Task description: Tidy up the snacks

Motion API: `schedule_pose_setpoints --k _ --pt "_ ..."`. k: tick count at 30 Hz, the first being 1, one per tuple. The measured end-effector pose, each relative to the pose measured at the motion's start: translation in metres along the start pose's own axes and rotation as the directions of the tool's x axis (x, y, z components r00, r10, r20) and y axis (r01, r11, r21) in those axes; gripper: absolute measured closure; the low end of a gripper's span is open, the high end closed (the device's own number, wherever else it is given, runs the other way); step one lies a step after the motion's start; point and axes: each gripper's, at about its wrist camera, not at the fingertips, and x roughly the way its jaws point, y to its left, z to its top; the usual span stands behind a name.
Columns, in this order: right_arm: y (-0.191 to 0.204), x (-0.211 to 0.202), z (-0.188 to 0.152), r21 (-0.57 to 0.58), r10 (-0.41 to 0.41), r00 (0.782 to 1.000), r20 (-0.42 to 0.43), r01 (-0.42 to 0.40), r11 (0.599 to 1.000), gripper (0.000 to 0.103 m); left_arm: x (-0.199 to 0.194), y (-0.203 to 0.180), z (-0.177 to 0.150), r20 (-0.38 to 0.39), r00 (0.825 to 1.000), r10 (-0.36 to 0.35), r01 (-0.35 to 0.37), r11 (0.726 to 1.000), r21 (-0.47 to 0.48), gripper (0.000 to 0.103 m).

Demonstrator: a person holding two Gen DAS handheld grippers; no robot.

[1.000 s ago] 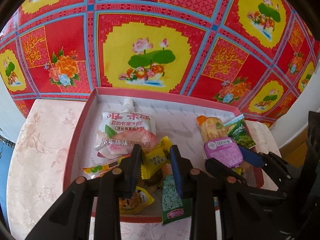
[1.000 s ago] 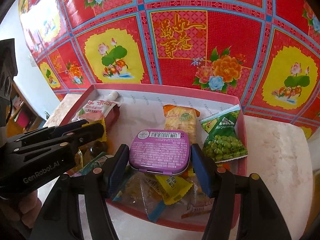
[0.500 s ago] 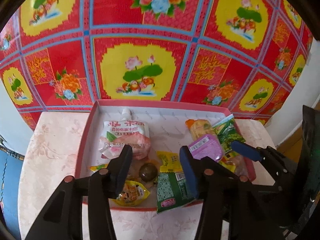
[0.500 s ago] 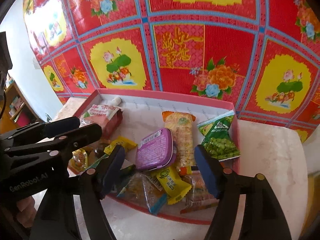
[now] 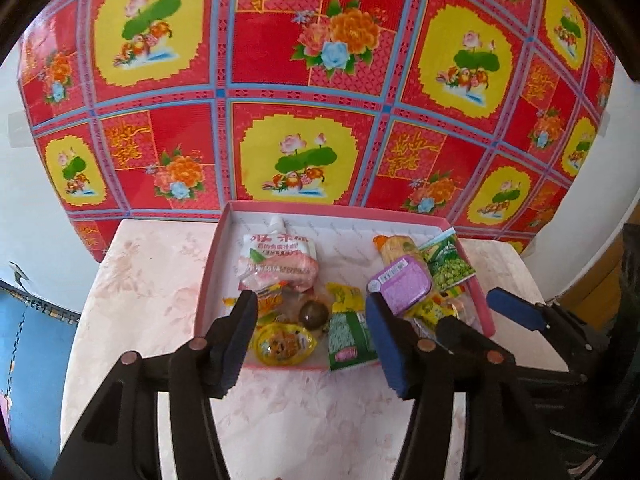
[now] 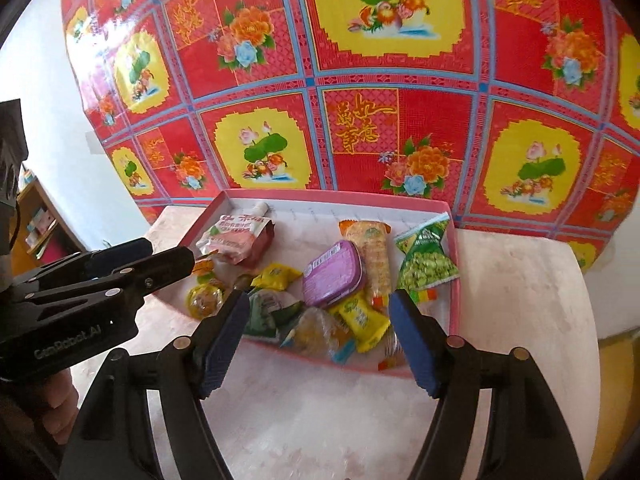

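A shallow pink tray on a pale marbled table holds the snacks. In it lie a white-and-pink juice pouch, a purple tin, a green pea bag, an orange cracker pack, yellow sachets, a yellow jelly cup, a dark round sweet and a green packet. My left gripper is open and empty, above the tray's near edge. My right gripper is open and empty, likewise.
A red, yellow and blue floral cloth hangs right behind the table. The table's bare top lies on both sides of the tray. A wooden shelf stands at the far left.
Both grippers have opened wide and pulled back and up from the tray. The right one has let go of the purple tin, which now lies tilted on the snacks.
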Motion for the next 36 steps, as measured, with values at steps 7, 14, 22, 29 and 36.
schedule_pose_setpoints --k 7,14,22,29,36 --pt "0.006 -0.017 -0.016 0.007 -0.016 1.000 -0.014 0.016 1.000 0.029 -0.015 0.002 -0.016 0.008 1.000 0.028 -0.028 1.000 0.005 0.030" --pt "0.005 -0.019 -0.036 0.019 -0.070 0.997 -0.045 0.071 0.997 0.029 -0.014 0.004 -0.037 -0.041 0.998 0.039 -0.039 0.999 0.001 0.030" --pt "0.000 -0.014 -0.050 0.051 -0.082 0.993 -0.090 0.087 0.995 0.029 0.001 0.004 -0.056 -0.105 0.993 0.049 -0.049 0.999 0.005 0.030" --pt "-0.005 -0.001 -0.058 0.072 -0.103 0.987 -0.125 0.112 0.991 0.029 0.016 -0.001 -0.064 -0.134 0.989 0.058 -0.056 0.998 0.022 0.030" --pt "-0.009 0.015 -0.068 0.078 -0.112 0.982 -0.154 0.125 0.989 0.029 0.032 0.001 -0.068 -0.166 0.984 0.070 -0.067 0.997 0.023 0.030"
